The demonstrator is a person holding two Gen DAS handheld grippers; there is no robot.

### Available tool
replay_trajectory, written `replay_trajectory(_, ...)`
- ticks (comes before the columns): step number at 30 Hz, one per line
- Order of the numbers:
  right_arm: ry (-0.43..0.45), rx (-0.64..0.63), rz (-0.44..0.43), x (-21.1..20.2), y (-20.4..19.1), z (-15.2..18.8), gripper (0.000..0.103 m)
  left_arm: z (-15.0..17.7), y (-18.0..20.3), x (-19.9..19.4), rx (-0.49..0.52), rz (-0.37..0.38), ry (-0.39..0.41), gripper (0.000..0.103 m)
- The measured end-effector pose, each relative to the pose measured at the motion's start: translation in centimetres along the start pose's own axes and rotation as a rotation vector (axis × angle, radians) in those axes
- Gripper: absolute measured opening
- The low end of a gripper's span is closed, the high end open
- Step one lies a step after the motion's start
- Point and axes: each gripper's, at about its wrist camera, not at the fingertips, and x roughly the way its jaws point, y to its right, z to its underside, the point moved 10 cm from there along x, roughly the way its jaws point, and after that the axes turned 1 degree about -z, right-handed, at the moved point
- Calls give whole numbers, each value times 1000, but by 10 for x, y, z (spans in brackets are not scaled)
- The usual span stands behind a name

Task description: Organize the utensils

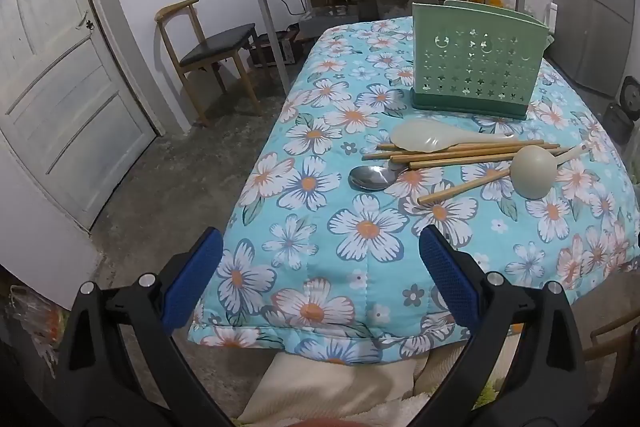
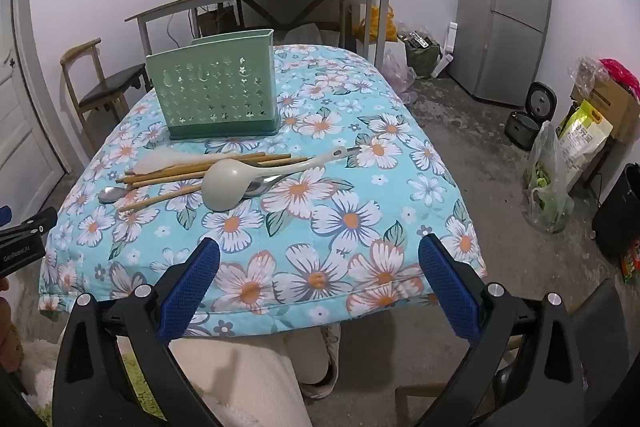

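Utensils [image 2: 216, 173] beside holder [image 2: 214, 87] (claws agape)

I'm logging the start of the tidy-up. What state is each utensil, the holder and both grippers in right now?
Green holder: upright, nothing seen sticking out.
Ladle: lying bowl-down across the pile.
Chopsticks: loose, scattered flat.
Metal spoon: lying flat, handle under the chopsticks.
Rice paddle: lying flat, partly on the chopsticks.
Left gripper: open, holding nothing.
Right gripper: open, holding nothing.

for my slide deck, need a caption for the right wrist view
Open right tool facing ladle, chopsticks and green holder.
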Motion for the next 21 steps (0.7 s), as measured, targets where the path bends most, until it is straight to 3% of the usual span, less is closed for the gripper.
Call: replay_trajectory(21,1,-2,2,-2,-2,-1,97,0,0,0,-7,8,-3,95)
